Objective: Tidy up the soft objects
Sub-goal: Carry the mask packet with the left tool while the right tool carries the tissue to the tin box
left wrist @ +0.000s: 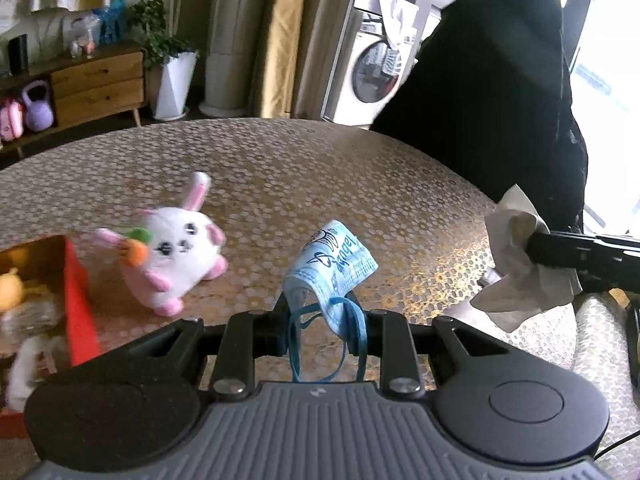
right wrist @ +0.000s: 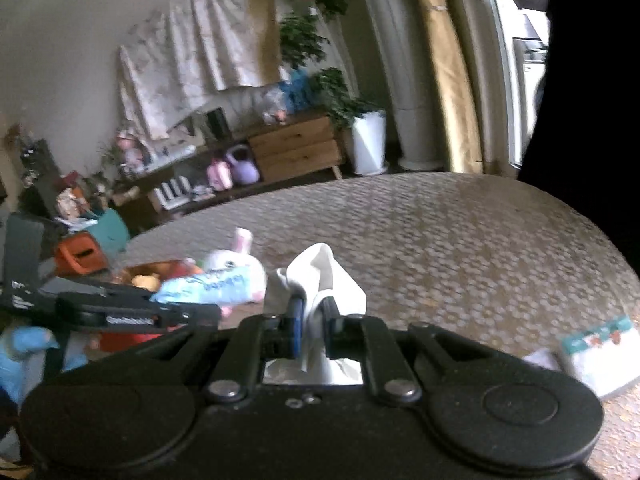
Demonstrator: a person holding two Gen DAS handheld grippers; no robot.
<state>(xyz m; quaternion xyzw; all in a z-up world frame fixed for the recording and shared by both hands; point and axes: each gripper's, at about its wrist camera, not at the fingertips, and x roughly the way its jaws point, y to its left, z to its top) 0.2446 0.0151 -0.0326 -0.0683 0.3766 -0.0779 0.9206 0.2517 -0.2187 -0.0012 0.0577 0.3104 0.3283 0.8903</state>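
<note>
My left gripper point(left wrist: 318, 314) is shut on a blue face mask point(left wrist: 334, 266) and holds it above the patterned table point(left wrist: 320, 168), its ear loops hanging down. The mask also shows in the right wrist view point(right wrist: 208, 286). My right gripper point(right wrist: 311, 320) is shut on a crumpled white tissue point(right wrist: 320, 276); in the left wrist view the tissue point(left wrist: 516, 264) sits at the right edge. A white and pink plush bunny point(left wrist: 176, 248) holding a carrot lies on the table, next to a red box point(left wrist: 78, 300) with soft toys inside.
A tissue packet point(right wrist: 600, 352) lies on the table at the right. A person in black point(left wrist: 500, 100) stands beyond the table's far right. A wooden cabinet point(left wrist: 96, 84), potted plant and washing machine stand in the background.
</note>
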